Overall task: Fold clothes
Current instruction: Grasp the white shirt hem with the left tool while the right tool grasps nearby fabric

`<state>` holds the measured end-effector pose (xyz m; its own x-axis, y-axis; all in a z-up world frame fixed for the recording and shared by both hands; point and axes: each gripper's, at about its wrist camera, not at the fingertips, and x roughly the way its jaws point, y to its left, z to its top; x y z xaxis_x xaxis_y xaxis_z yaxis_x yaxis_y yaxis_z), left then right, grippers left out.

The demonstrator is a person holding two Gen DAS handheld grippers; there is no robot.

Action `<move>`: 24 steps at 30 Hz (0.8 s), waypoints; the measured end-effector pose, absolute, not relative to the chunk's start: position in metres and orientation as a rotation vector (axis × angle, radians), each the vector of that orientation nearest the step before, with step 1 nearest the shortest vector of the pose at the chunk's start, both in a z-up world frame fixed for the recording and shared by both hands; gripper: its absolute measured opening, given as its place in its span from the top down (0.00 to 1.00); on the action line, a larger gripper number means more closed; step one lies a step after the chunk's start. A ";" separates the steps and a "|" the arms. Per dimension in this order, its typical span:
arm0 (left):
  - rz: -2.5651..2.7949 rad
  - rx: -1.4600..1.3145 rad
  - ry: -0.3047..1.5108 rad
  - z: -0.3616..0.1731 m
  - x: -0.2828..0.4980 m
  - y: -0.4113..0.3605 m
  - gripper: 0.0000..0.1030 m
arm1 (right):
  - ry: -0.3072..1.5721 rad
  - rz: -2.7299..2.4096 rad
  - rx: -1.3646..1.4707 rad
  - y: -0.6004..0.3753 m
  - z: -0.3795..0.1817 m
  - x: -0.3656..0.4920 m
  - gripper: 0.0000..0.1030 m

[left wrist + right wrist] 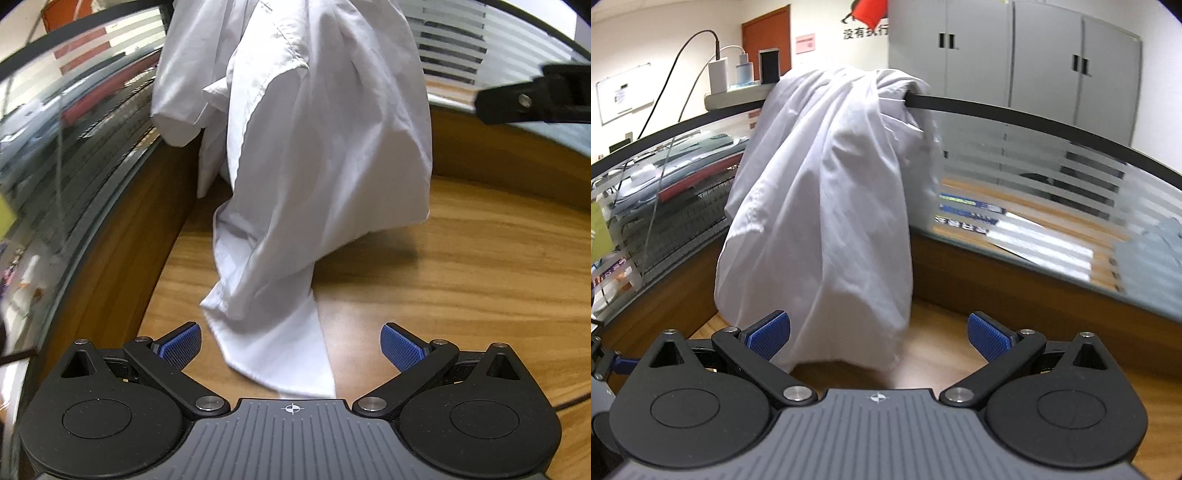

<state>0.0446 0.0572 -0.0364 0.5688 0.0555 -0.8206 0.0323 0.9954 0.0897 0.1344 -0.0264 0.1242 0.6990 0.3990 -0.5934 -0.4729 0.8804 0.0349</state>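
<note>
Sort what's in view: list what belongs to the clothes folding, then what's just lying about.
For the job:
crumpled white cotton shirt, draped over the partition
open left gripper
open right gripper
wooden desk top

Lying about:
white charger block with cables
black box
grey metal cabinets
frosted glass partition

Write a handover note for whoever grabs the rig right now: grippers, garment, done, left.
Left gripper: open, empty, low over the wooden desk, the garment's bottom hem between its fingers.
Right gripper: open, empty, facing the cloth's lower edge.
White cotton shirt: draped over the black top rail of the glass partition, tail trailing onto the desk.
Done: nothing folded.
Left: pull it off the rail, spread it flat, fold.
</note>
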 end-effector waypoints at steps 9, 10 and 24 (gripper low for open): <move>-0.033 -0.020 0.928 -0.059 0.106 0.082 0.07 | 0.648 0.544 -0.165 0.017 0.111 0.211 0.00; -0.032 -0.033 0.925 -0.061 0.112 0.085 0.13 | 0.650 0.551 -0.167 0.022 0.109 0.220 0.00; -0.105 -0.151 0.884 -0.078 0.157 0.091 0.96 | 0.696 0.694 -0.196 0.048 0.101 0.269 0.92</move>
